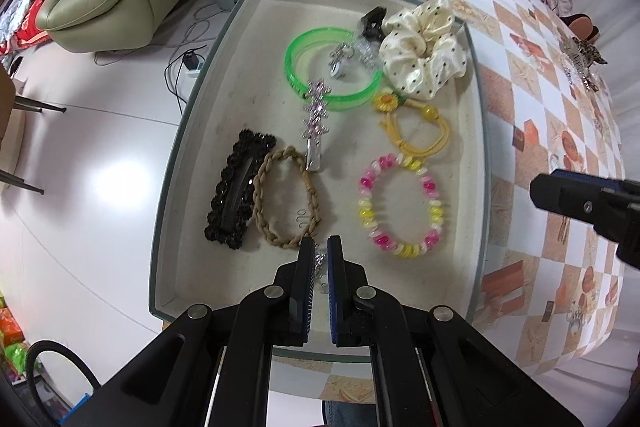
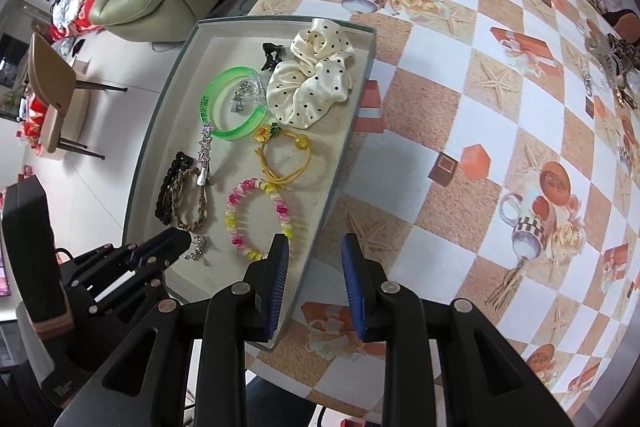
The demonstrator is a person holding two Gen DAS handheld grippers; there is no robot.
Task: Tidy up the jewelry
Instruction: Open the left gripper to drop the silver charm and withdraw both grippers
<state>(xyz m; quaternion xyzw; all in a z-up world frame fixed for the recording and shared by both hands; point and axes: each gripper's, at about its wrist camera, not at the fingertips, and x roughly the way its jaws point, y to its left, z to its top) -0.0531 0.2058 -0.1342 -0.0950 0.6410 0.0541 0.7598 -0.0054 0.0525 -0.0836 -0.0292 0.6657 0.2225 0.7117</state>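
Nearest us, the left gripper (image 1: pixel 320 255) is narrowed onto a small silver sparkly piece (image 2: pixel 199 249), low over the near end of the tray (image 1: pixel 160 227). We judge it pinched between the pads, though most of it is hidden in the left wrist view; the right wrist view shows it dangling at the fingertips, just above or touching the tray floor, we cannot tell which.

The right gripper (image 2: pixel 314 247) hangs wide and holds nothing, straddling the tray's right rim over the checkered tablecloth (image 2: pixel 440 107).

Just beyond the left fingers: braided tan band (image 1: pixel 286 197) beside black hair clip (image 1: pixel 236 191), and the pink-yellow bead bracelet (image 1: pixel 400 203) to the right. Further in, silver-pink rhinestone clip (image 1: pixel 316 123), yellow cord tie (image 1: pixel 416 131), green bangle (image 1: pixel 332 67) with small silver bits inside it, then polka-dot scrunchie (image 1: pixel 420 47) and a dark claw clip (image 1: pixel 372 21) at the far end. More jewelry (image 2: pixel 612 67) sits well apart on the far table.

We judge this as placing. To do it well: lower into the bare patch between braid and beads, release slowly so the chain doesn't snag the pad ribs, lift straight up, avoid nudging the braid.
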